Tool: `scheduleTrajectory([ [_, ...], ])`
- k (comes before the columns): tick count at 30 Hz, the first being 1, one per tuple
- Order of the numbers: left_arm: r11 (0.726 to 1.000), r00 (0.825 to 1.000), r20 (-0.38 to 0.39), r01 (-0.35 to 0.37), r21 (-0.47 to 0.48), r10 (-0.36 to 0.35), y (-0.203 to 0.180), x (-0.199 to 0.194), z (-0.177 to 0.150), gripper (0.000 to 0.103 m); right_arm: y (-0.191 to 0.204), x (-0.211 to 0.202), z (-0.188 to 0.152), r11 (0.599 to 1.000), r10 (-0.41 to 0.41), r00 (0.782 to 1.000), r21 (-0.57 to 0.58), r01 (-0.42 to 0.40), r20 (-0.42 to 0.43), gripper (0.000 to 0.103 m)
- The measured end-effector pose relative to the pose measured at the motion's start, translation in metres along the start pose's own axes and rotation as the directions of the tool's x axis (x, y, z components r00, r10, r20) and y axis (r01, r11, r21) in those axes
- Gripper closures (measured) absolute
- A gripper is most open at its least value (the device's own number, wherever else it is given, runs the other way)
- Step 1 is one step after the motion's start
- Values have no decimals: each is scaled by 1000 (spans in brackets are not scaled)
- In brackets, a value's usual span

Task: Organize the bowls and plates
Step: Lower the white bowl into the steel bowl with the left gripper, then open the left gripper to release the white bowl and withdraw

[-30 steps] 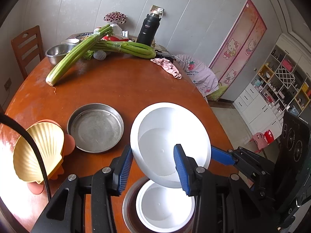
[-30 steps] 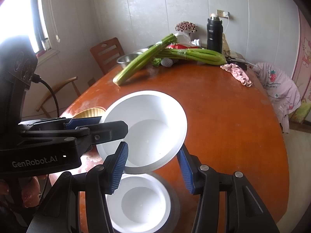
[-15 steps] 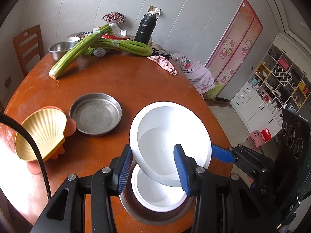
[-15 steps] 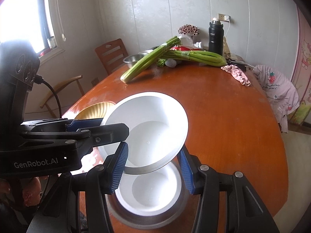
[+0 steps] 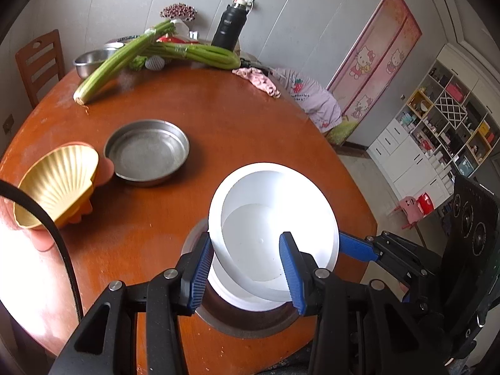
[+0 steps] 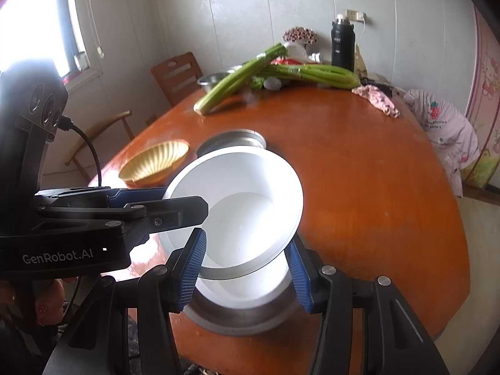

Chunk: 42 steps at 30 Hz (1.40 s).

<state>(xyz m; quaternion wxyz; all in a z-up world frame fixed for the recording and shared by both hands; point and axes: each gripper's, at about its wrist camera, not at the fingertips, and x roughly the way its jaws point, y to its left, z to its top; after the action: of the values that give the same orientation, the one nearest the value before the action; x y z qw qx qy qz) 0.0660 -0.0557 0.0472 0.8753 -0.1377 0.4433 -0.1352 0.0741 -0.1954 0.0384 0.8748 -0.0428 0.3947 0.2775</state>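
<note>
A white bowl (image 6: 247,206) hangs tilted above a second white bowl (image 6: 247,290) that sits inside a metal dish (image 6: 250,318) on a round orange-brown table (image 6: 375,187). The right gripper (image 6: 247,268) frames the tilted bowl's near rim with its blue pads (image 6: 192,268) spread apart. The left gripper (image 6: 175,201) reaches in from the left and pinches the bowl's rim. Behind lie a gold shell-shaped dish (image 6: 154,161), a metal pan (image 6: 232,139), celery (image 6: 237,78) and a black flask (image 6: 342,43).

Bright daylight from blown-out window (image 6: 37,15), glare on table (image 5: 34,281), fisheye bending and dark corners
</note>
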Motion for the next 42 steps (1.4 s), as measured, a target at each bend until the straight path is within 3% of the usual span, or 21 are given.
scheduleTrajectory([
  [17,1000,997,-80,-2,-1,2,5,24,-15,60,-5,16,-20,1000,-4,998,8,4,-63,50],
  [42,1000,997,-81,-3,-28,1,17,30,-14,60,-10,21,-23,999,-38,996,17,40,-81,50],
])
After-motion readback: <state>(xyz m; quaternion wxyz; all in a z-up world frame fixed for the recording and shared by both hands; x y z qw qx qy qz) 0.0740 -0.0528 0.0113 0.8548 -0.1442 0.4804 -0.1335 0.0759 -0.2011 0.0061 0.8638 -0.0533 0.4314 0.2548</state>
